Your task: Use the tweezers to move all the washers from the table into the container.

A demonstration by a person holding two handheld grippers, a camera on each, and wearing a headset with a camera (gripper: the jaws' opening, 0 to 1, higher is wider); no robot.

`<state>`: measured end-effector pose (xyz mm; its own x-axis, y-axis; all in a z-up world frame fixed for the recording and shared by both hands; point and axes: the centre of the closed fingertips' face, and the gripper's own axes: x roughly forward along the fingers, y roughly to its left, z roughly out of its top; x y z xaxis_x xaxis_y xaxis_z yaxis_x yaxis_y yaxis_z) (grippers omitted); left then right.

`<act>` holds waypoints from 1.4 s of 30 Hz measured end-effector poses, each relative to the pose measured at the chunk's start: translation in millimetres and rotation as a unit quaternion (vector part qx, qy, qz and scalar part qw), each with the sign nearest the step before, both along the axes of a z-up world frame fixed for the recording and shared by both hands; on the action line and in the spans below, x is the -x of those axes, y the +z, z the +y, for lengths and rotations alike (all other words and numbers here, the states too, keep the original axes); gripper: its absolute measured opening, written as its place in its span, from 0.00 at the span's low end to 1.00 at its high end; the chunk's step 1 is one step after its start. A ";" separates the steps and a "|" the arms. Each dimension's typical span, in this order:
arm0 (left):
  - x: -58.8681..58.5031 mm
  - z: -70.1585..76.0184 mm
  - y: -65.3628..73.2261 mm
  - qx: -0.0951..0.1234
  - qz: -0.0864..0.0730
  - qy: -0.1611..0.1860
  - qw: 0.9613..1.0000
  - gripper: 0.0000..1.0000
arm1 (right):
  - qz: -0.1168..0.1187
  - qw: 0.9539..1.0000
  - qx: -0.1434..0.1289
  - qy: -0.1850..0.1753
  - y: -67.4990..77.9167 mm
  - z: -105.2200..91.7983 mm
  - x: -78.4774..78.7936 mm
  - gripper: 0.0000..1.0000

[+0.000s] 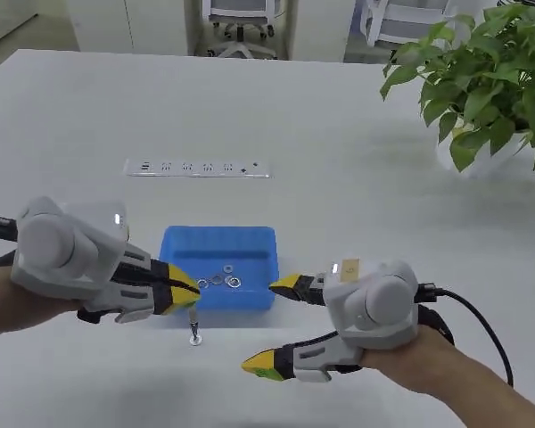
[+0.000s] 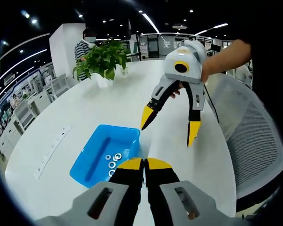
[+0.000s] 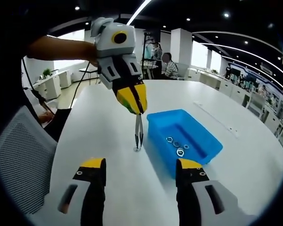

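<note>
— Gripping a pair of thin metal tweezers (image 3: 138, 129) by their upper end, the left claw (image 3: 136, 107) is closed on them, its yellow tips pressed together.
— Which way do the tweezers run?
— Nearly upright, long axis top to bottom, points down. The two legs narrow to a single point on a small silver washer (image 3: 137, 149). It lies on the white bench (image 1: 339, 134), just beside the front wall of the blue container (image 3: 205, 141).
— Is that washer pinched?
— Cannot tell; the points and the ring are too small to separate.
— And inside the container?
— Several silver washers (image 1: 225, 278) lie in a loose cluster on the floor, near the front wall. Some look as if they touch, and the exact count is hard to make out.
— The other hand?
— The right claw (image 1: 267, 323) is spread wide and holds nothing. It hangs over the bench by the container's front right corner, one tip near that corner, the other back toward the person.
— What is hidden?
— The top of the tweezers is buried between the yellow tips. In the left gripper view the claw's own closed jaws cover the tweezers and the washer below. From the head view the tweezers show as one short thin line. Beyond the container a power strip (image 1: 196, 168) lies flat, and a potted plant (image 1: 490, 80) is cut off at the right edge.
</note>
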<state>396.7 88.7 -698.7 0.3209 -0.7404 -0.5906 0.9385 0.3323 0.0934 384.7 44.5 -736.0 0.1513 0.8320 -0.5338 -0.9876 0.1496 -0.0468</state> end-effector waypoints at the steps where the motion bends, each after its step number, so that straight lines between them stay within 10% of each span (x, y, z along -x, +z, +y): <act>1: 0.1 0.0 -0.1 0.000 0.002 -0.003 1.000 0.05 | -0.002 1.000 0.001 0.006 -1.1 2.6 0.1 0.57; 42: 4.3 -0.4 -8.5 -0.016 0.032 -0.065 0.997 0.05 | -0.029 0.991 0.027 0.128 -30.6 80.1 -8.2 0.15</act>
<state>392.4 88.3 -707.2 0.1848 -0.7537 -0.6307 0.9778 0.2057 0.0407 392.9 124.6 -766.6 -0.0297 0.8174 -0.5753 -0.9882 -0.1104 -0.1058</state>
